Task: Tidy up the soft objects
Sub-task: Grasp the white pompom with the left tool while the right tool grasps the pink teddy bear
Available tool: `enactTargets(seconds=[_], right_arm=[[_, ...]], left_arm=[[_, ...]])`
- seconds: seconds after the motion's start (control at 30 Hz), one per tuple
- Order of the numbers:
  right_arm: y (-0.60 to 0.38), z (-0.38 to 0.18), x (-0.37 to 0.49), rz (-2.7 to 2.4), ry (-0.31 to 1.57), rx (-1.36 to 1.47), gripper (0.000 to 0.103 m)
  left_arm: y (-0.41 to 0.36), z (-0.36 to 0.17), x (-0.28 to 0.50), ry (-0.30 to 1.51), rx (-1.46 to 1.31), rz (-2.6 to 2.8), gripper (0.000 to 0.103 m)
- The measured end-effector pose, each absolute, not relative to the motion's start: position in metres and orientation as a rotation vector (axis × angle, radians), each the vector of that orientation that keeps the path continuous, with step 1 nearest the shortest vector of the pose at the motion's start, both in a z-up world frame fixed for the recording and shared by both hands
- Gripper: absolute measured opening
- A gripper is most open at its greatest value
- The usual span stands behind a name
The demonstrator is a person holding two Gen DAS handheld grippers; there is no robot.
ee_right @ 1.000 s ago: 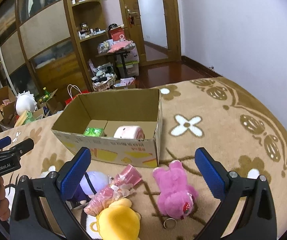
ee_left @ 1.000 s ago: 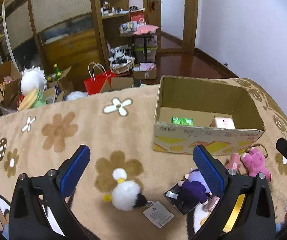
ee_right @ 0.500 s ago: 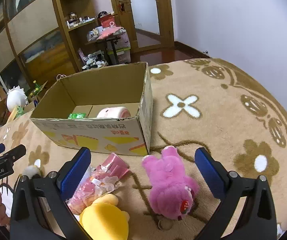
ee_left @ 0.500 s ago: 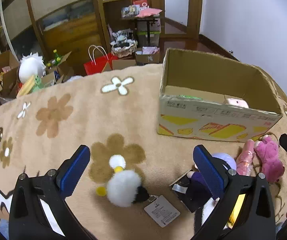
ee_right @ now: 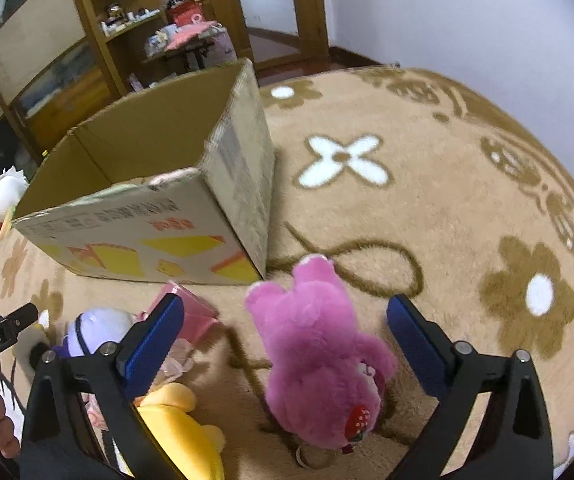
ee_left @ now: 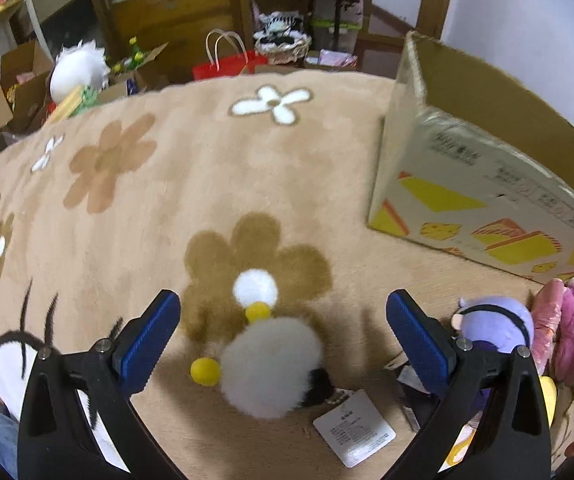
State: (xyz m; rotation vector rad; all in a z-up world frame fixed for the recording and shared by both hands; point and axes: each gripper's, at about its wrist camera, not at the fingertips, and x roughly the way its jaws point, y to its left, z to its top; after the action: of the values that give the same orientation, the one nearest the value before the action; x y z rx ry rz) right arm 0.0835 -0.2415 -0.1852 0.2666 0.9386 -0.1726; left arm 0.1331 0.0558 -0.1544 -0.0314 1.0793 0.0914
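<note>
My left gripper (ee_left: 283, 332) is open, its jaws on either side of a white fluffy plush (ee_left: 271, 364) with yellow feet and a paper tag (ee_left: 354, 427), lying on the beige flowered rug. My right gripper (ee_right: 285, 332) is open, its jaws on either side of a pink plush bear (ee_right: 319, 356) lying on the rug. A purple plush (ee_left: 495, 322), a pink wrapped item (ee_right: 191, 320) and a yellow plush (ee_right: 179, 432) lie between the two grippers. An open cardboard box (ee_left: 475, 168) stands beyond them; it also shows in the right wrist view (ee_right: 159, 200).
The rug (ee_left: 127, 200) stretches to the left and far side. Behind it are cardboard boxes with toys (ee_left: 75, 76), a red paper bag (ee_left: 227, 64), wooden cabinets and a doorway. The white wall (ee_right: 467, 20) is on the right.
Both grippers have moved down and forward, closer to the rug. The white plush now lies between the left jaws and the pink bear between the right jaws. The box looms nearer.
</note>
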Motion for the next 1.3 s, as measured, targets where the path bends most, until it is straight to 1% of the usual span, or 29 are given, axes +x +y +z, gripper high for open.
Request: enactTargets(seconds=[0.3, 0.37, 0.43, 0.63, 0.67, 0.7, 0.77, 0.8, 0.83, 0.87, 0.9, 0.93, 1.0, 1.03, 1.2, 1.3], right_arm=[[-0.254, -0.205, 0.086, -0.167, 0.994, 0.329, 0.102], [-0.255, -0.206, 0.087, -0.166, 0.994, 0.329, 0.1], [-0.254, -0.207, 0.087, -0.165, 1.004, 0.324, 0.095], [-0.251, -0.214, 0.089, -0.166, 1.03, 0.301, 0.09], [-0.251, -0.214, 0.089, -0.167, 1.031, 0.298, 0.09], [-0.251, -0.215, 0.088, -0.167, 1.032, 0.295, 0.09], [-0.251, -0.216, 0.088, -0.169, 1.035, 0.294, 0.087], [-0.25, -0.216, 0.088, -0.172, 1.037, 0.292, 0.084], [-0.251, -0.216, 0.087, -0.179, 1.042, 0.287, 0.079], [-0.252, -0.217, 0.086, -0.184, 1.046, 0.285, 0.077], [-0.253, -0.218, 0.086, -0.192, 1.052, 0.28, 0.074], [-0.253, -0.218, 0.085, -0.189, 1.053, 0.282, 0.073], [-0.253, -0.217, 0.085, -0.19, 1.054, 0.272, 0.072], [-0.252, -0.217, 0.085, -0.19, 1.056, 0.258, 0.07], [-0.244, -0.213, 0.085, -0.182, 1.055, 0.196, 0.063], [-0.245, -0.211, 0.085, -0.17, 1.041, 0.209, 0.051]], left_arm=[[0.061, -0.174, 0.131, 1.13, -0.071, 0.121, 0.101], [0.061, -0.179, 0.13, 1.144, -0.074, 0.126, 0.101], [0.06, -0.183, 0.129, 1.156, -0.068, 0.132, 0.101], [0.058, -0.191, 0.129, 1.184, -0.064, 0.136, 0.101], [0.058, -0.192, 0.128, 1.191, -0.066, 0.138, 0.096], [0.058, -0.193, 0.127, 1.193, -0.068, 0.139, 0.084], [0.057, -0.195, 0.127, 1.2, -0.076, 0.127, 0.077], [0.056, -0.194, 0.127, 1.198, -0.075, 0.12, 0.072], [0.053, -0.194, 0.126, 1.196, -0.068, 0.109, 0.068], [0.05, -0.193, 0.125, 1.193, -0.058, 0.098, 0.062], [0.048, -0.192, 0.124, 1.19, -0.047, 0.096, 0.057], [0.045, -0.192, 0.123, 1.186, -0.031, 0.096, 0.055], [0.043, -0.191, 0.122, 1.181, -0.018, 0.095, 0.039], [0.043, -0.19, 0.122, 1.183, -0.021, 0.087, 0.035], [0.04, -0.187, 0.121, 1.175, -0.009, 0.072, 0.032], [0.037, -0.186, 0.121, 1.164, 0.004, 0.065, 0.032]])
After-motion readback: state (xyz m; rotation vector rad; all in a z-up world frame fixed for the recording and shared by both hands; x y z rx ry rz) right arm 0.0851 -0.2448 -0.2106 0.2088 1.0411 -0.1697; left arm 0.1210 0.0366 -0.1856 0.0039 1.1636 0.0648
